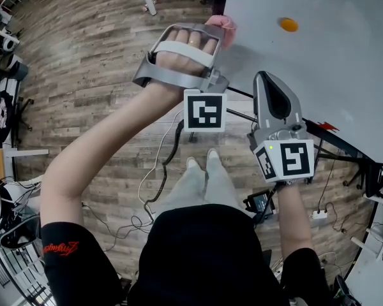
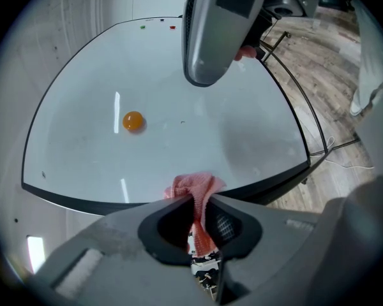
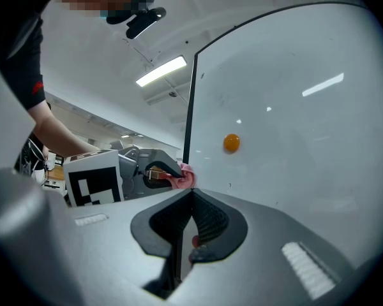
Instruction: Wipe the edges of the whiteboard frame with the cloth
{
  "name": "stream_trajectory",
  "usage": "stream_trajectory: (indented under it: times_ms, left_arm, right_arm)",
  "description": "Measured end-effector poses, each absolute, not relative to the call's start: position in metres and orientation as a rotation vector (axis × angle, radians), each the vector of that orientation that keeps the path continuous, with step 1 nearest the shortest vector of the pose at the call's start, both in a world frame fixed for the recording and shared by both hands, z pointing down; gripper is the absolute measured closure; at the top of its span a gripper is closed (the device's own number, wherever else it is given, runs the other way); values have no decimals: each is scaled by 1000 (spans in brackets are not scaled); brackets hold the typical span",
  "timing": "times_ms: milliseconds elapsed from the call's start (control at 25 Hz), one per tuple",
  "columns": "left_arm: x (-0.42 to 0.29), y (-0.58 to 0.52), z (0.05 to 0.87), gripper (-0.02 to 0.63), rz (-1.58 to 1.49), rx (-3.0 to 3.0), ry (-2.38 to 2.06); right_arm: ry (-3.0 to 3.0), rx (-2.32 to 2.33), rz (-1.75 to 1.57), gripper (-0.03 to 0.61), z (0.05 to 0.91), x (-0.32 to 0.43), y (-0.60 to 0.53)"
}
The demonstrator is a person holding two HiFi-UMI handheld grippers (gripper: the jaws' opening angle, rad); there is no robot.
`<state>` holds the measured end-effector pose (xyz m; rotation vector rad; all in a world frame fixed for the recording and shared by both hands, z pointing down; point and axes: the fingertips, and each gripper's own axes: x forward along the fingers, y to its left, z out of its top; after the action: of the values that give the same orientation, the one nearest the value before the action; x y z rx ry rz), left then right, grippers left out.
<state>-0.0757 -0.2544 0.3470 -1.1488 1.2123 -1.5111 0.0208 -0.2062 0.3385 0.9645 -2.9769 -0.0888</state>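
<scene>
The whiteboard (image 1: 319,62) stands at the right of the head view, white with a thin dark frame (image 2: 83,200). An orange round magnet (image 1: 288,25) sticks on it. My left gripper (image 1: 216,32) is shut on a pink cloth (image 1: 221,23), which presses against the board's frame edge. In the left gripper view the cloth (image 2: 196,190) bunches between the jaws right at the frame, with the magnet (image 2: 133,121) beyond. My right gripper (image 1: 269,76) is shut with nothing in it, its tip close to the board's surface. The right gripper view shows the frame (image 3: 189,94) and cloth (image 3: 182,177).
Below me lie a wood plank floor (image 1: 89,56), loose cables (image 1: 150,190) and a power strip (image 1: 319,215). The board's black stand bars (image 1: 335,142) run under it. Small red and green magnets (image 2: 157,23) sit at its far edge. Desks and clutter (image 1: 3,107) line the left.
</scene>
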Motion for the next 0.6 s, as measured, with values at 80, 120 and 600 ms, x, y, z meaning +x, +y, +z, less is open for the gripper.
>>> stream_trajectory:
  times_ms: [80,120,600]
  left_arm:
    - [-76,-255,352,574,-1516,-1153,1208]
    - [-76,-255,353,574,-1518,-1152,1207]
    - [-75,-254,372,574,-1530,-1182,1197]
  right_arm:
    - [-2975,964,-86,577,340,20,-207]
    - [-2974,965,-85,577,341,20,-208]
    - [-2955,971,-47,577,353,21,-209]
